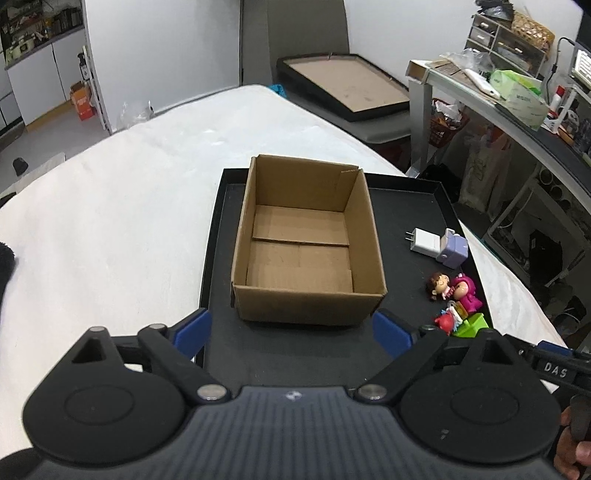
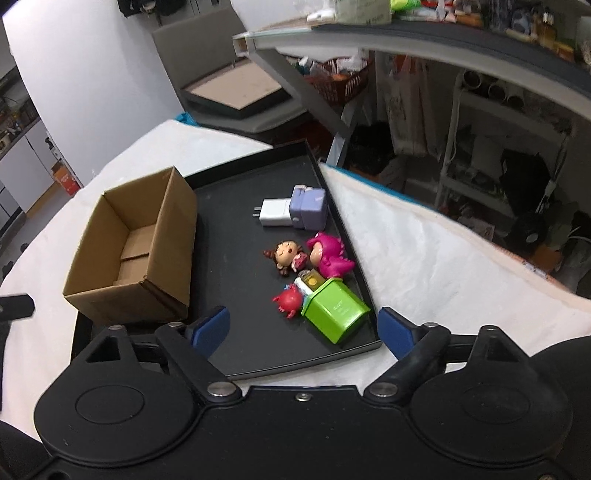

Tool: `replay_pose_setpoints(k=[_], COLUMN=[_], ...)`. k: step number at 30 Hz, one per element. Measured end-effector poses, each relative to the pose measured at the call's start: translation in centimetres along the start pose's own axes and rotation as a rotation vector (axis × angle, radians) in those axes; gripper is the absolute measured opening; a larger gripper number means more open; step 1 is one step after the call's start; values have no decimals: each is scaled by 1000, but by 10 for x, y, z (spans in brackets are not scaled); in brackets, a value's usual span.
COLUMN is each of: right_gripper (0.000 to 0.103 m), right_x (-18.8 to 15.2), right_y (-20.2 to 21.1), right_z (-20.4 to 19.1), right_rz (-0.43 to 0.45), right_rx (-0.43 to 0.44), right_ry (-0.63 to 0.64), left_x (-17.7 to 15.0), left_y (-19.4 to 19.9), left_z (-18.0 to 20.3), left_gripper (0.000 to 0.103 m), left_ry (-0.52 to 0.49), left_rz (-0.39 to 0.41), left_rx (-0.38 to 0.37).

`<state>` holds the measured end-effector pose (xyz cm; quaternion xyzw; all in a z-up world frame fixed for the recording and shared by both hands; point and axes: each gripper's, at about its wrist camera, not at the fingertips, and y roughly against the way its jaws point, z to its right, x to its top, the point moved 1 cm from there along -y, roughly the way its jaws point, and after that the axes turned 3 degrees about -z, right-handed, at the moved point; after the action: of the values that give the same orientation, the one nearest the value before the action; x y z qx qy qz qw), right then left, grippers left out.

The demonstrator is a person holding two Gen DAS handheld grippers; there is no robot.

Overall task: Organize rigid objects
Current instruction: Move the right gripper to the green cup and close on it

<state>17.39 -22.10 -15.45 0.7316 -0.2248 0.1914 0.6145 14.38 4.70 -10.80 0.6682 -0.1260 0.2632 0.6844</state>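
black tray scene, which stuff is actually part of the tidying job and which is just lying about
Part of the job:
cardboard box, empty
white charger
lilac block
brown-haired doll
pink figure
red figure
green box
black tray holding them all

Just lying about:
framed board
cluttered desk
orange carton

White walls [image 1: 159, 48] ring a room — a cluttered desk [image 1: 491, 103] with drawers [image 1: 491, 35] stands to the right, a grey chair [image 1: 332, 44] holds a framed board [image 1: 347, 86], cabinets [image 1: 33, 77] far left.
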Motion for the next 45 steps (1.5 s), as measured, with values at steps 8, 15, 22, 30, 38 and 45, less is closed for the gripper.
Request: replay_pose_setpoints(k=[8, 15, 22, 30, 38, 45], right_gripper=[81, 76, 68, 55, 55, 52], right_x=[14, 22, 22, 23, 23, 22], right_y=[-36, -65, -96, -120, -130, -129], right_z=[-6, -15, -17, -19, -26, -25], right_rz=[-97, -187, -266, -300, -286, -280], right_rx=[-57, -111, -181, -250, -285, -278], right_ry=[36, 154, 228, 275, 329, 341], left_x=[20, 29, 37, 47, 45, 37], left_y=[-35, -66, -97, -123, -147, -142], left_z=[-13, -27, -44, -55, -66, -69], left_gripper=[83, 73, 67, 61, 16, 14], left_ry=[15, 25, 62, 97, 150, 148], left_rz=[-93, -153, -198, -217, -260, -232], left_rx=[15, 38, 42, 31, 0, -19])
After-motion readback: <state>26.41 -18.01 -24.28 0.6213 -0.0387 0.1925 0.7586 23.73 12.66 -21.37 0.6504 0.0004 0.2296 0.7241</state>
